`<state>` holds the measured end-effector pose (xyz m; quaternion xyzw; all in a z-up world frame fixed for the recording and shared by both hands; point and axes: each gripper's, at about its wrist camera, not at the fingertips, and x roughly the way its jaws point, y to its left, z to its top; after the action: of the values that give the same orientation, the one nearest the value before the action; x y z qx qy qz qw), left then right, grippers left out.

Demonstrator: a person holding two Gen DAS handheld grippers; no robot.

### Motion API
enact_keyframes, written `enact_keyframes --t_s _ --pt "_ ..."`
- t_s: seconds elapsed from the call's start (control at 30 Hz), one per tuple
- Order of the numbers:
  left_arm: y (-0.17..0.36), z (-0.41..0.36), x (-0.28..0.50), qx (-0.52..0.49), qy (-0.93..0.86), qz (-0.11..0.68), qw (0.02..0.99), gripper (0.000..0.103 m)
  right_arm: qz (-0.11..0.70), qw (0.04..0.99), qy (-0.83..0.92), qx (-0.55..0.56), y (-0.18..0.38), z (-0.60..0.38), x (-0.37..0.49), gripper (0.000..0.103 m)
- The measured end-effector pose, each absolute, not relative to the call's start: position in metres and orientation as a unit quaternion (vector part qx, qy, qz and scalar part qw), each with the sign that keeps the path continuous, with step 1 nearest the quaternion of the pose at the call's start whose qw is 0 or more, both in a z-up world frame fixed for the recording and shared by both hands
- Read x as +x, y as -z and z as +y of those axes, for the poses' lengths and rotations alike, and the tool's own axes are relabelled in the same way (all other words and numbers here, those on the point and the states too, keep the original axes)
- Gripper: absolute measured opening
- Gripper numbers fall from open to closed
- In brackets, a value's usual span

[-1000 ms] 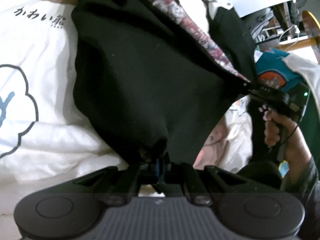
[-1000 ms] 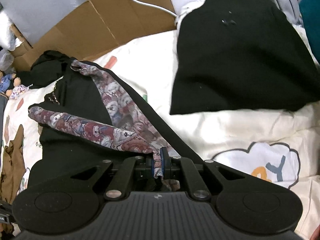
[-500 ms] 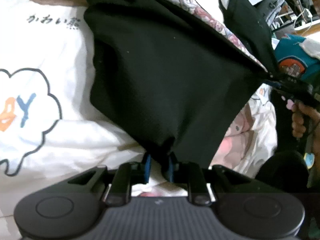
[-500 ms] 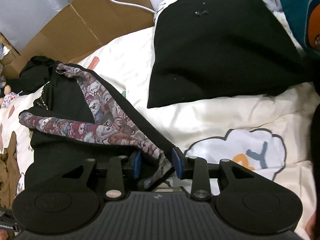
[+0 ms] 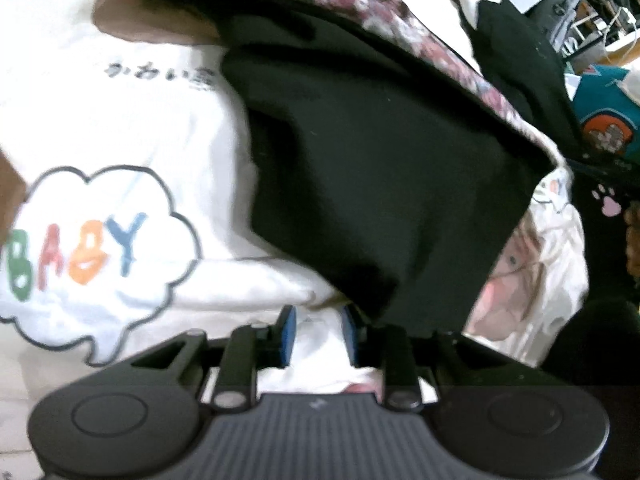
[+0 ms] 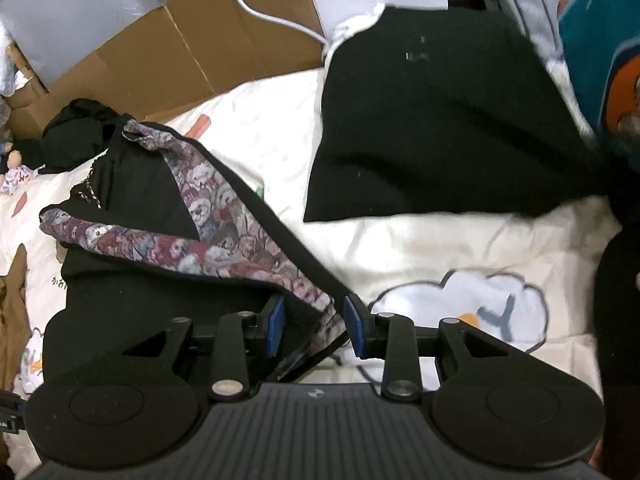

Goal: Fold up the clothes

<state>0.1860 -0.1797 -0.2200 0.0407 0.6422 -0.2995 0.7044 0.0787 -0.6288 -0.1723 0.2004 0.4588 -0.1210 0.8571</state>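
- Left wrist view: left gripper (image 5: 317, 334) jaws opening, apparently empty, beside the black garment (image 5: 380, 184) on the white quilt (image 5: 132, 120)
- Right gripper (image 6: 314, 330) parted, garment's bear-print trim (image 6: 224, 236) loose between its pads

Both wrist views steeply downward, close; shared: black garment (image 5: 380, 184) (image 6: 132, 304).

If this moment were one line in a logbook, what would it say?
task: fold clothes | left claw: opening, nothing between pads | right claw: open, black garment corner loose between pads | surface: white printed sheet
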Motion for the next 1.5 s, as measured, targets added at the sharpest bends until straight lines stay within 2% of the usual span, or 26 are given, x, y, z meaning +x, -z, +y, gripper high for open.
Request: enact_keyframes --t_s 0.17,0.4,0.5,0.63,0.67,0.7,0.77,0.87,1.0,1.27,1.5 --pt "0.208 -0.158 0.208 0.044 0.279 0.621 0.731 0.028 0.453 0.862 0.121 0.193 0.158 -0.629 0.076 0.037" --pt "0.195 -0.150 0.268 0.038 0.255 0.587 0.768 0.041 0.461 0.865 0.090 0.177 0.157 -0.606 0.097 0.038" --pt "0.192 -0.153 0.295 0.031 0.252 0.566 0.785 0.044 0.469 0.866 0.069 0.159 0.159 -0.591 0.111 0.043" --pt "0.192 -0.159 0.325 0.018 0.251 0.547 0.798 0.047 0.480 0.865 0.040 0.139 0.165 -0.569 0.137 0.044" --pt "0.192 -0.162 0.333 0.014 0.251 0.546 0.799 0.049 0.482 0.865 0.034 0.136 0.166 -0.564 0.144 0.044" --pt "0.193 -0.164 0.339 0.010 0.253 0.545 0.799 0.060 0.484 0.865 0.028 0.134 0.166 -0.558 0.150 0.044" --pt "0.193 -0.168 0.348 0.016 0.252 0.539 0.804 0.068 0.481 0.868 0.019 0.126 0.165 -0.549 0.159 0.048" --pt "0.191 -0.172 0.360 0.025 0.248 0.533 0.808 0.068 0.472 0.873 0.018 0.117 0.163 -0.540 0.166 0.062" --pt "0.187 -0.175 0.374 0.031 0.243 0.534 0.809 0.068 0.462 0.880 0.011 0.112 0.162 -0.533 0.167 0.068" --pt "0.156 -0.185 0.394 0.065 0.237 0.558 0.793 0.070 0.447 0.887 0.004 0.114 0.168 -0.527 0.166 0.069" --pt "0.124 -0.195 0.420 0.054 0.210 0.565 0.796 0.074 0.410 0.906 -0.011 0.109 0.160 -0.523 0.166 0.069"
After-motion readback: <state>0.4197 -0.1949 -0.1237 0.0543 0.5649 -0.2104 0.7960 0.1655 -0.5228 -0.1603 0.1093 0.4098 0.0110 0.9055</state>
